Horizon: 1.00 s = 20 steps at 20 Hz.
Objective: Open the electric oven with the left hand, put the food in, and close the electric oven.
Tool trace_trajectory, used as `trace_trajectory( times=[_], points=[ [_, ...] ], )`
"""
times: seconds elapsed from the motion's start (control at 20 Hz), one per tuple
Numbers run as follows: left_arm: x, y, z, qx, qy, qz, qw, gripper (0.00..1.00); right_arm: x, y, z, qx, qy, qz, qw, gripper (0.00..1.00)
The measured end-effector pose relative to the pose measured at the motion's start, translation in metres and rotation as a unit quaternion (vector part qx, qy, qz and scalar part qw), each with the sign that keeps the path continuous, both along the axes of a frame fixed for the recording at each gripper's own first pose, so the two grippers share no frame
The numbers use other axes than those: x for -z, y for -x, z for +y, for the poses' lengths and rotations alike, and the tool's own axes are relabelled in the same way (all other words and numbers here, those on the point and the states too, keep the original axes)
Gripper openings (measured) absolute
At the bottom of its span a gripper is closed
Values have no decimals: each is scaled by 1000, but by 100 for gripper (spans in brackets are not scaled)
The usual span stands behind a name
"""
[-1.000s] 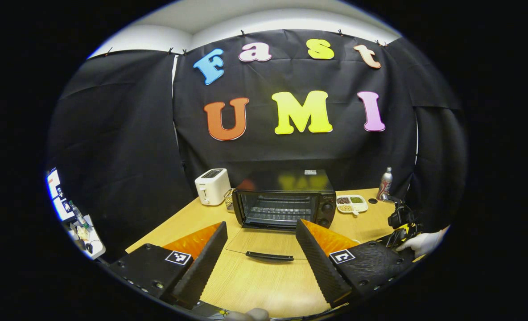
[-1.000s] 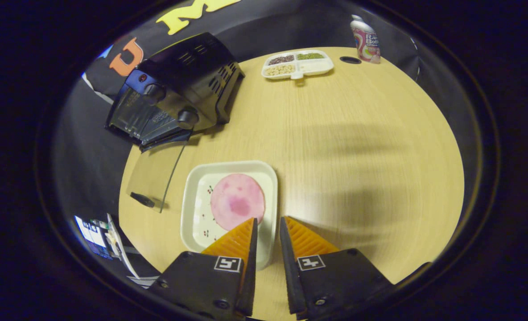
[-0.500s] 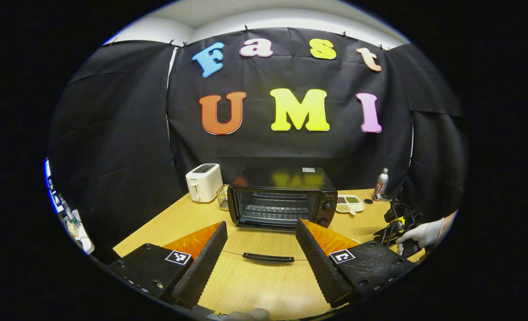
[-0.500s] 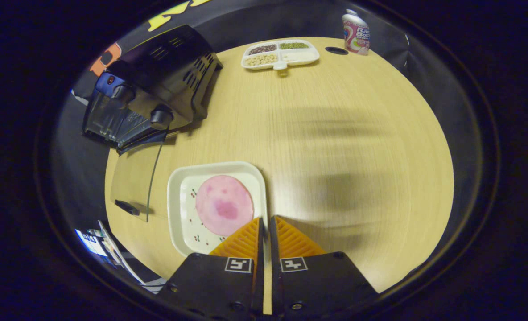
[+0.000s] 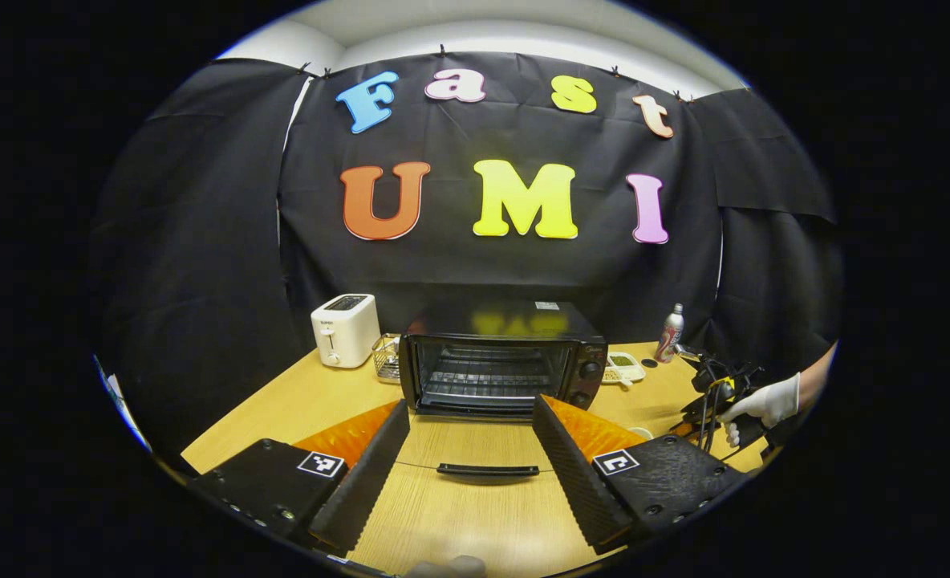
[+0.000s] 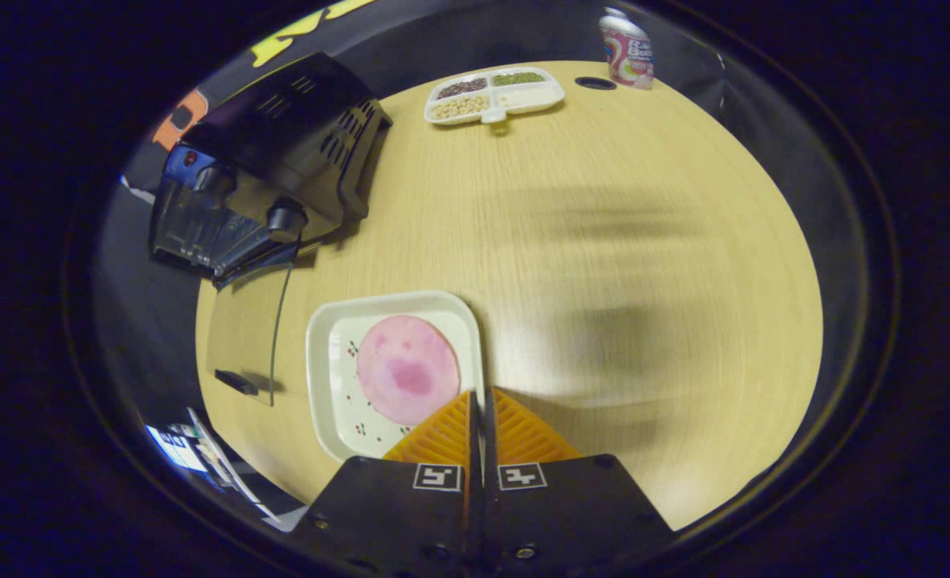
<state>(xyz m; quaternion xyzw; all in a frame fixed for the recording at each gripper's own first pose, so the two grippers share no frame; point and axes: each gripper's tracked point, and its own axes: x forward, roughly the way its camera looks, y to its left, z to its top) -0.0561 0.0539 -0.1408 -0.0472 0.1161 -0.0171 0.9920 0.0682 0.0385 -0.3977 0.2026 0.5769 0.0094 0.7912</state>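
Observation:
The black electric oven [image 5: 503,361] stands at the back of the wooden table with its glass door [image 5: 475,449] folded down flat and its handle [image 5: 487,470] facing me. My left gripper [image 5: 468,413] hangs open in front of that door, holding nothing. In the right gripper view the oven [image 6: 270,168] sits at upper left, its door [image 6: 242,337] lying open. A white square plate [image 6: 347,365] carries a round pink slice of ham [image 6: 408,369]. My right gripper [image 6: 479,401] is shut on the plate's right rim. A gloved hand [image 5: 760,401] holds the right gripper at far right in the left gripper view.
A white toaster [image 5: 345,329] and a small wire basket [image 5: 387,357] stand left of the oven. A divided snack tray [image 6: 493,92] and a bottle [image 6: 626,56] sit at the table's far side. Bare wooden table [image 6: 635,265] lies right of the plate.
My right gripper's fingers closed onto the plate's rim. My left gripper drew back a little from the open oven door, staying open.

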Motion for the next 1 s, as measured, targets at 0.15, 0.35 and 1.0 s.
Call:
trace_trajectory(
  times=[0.15, 0.35, 1.0],
  points=[
    [0, -5, 3, 13, 3, 2, 1000, 97, -4, 7, 6, 63, -81, -16, 995, 0],
    [-10, -5, 6, 30, -6, -6, 1000, 97, -20, 16, 5, 139, -158, -59, 976, 2],
    [-38, -8, 24, 39, -9, -3, 999, 97, -98, 17, 87, 217, -230, -156, 936, 4]
  ],
)
